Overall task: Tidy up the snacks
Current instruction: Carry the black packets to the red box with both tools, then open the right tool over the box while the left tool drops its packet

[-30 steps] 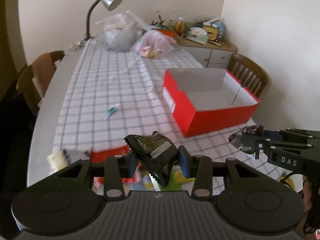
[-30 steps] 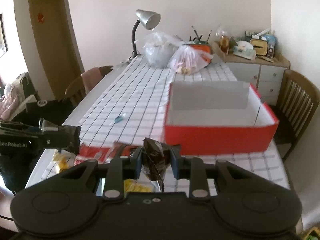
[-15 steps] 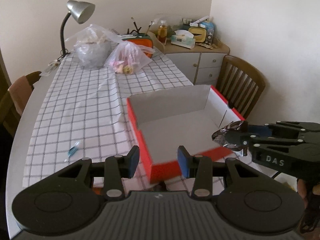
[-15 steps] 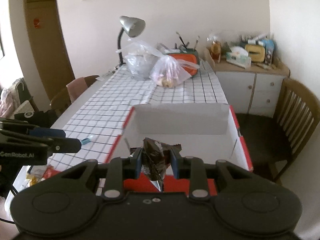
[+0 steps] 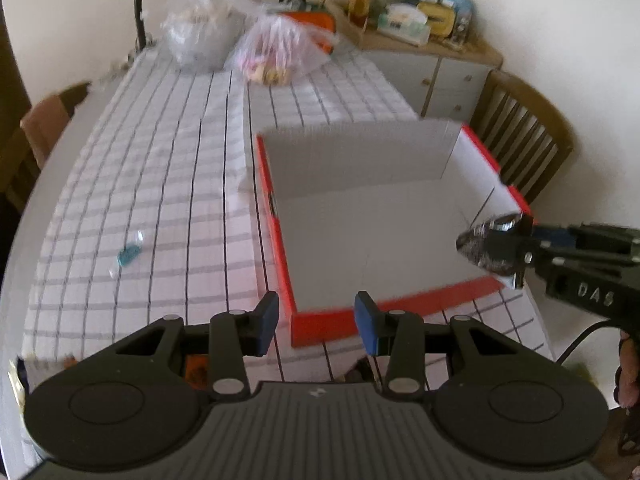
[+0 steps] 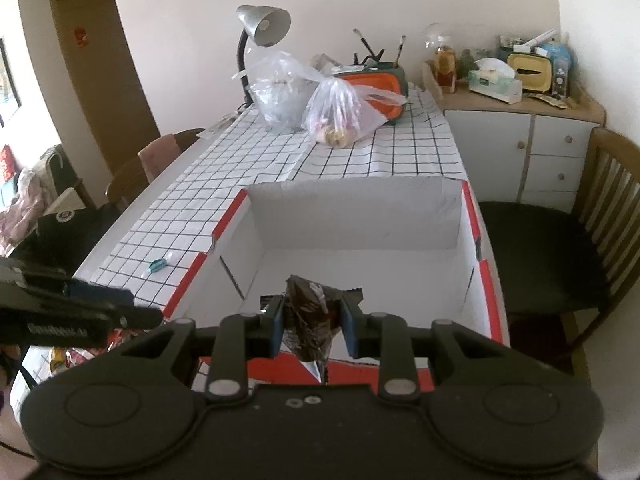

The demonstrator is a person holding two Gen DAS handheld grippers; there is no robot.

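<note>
A red box with a white inside (image 5: 380, 216) stands open on the checked tablecloth; it also shows in the right wrist view (image 6: 352, 220). My right gripper (image 6: 312, 326) is shut on a dark brown snack packet (image 6: 310, 320) and holds it over the box's near edge. In the left wrist view the packet (image 5: 486, 246) hangs at the box's right rim. My left gripper (image 5: 316, 322) is open and empty, just in front of the box's near left corner. It shows from the side in the right wrist view (image 6: 132, 312).
Loose snack packets (image 6: 76, 354) lie at the table's near left edge. A small blue wrapped candy (image 5: 128, 254) lies on the cloth left of the box. Two plastic bags (image 6: 320, 100) and a desk lamp (image 6: 260, 36) stand at the far end. A wooden chair (image 6: 560, 236) stands right.
My left gripper held a dark packet a second ago and now is open and empty. Both grippers moved forward toward the box; the right one carries its packet over the near edge.
</note>
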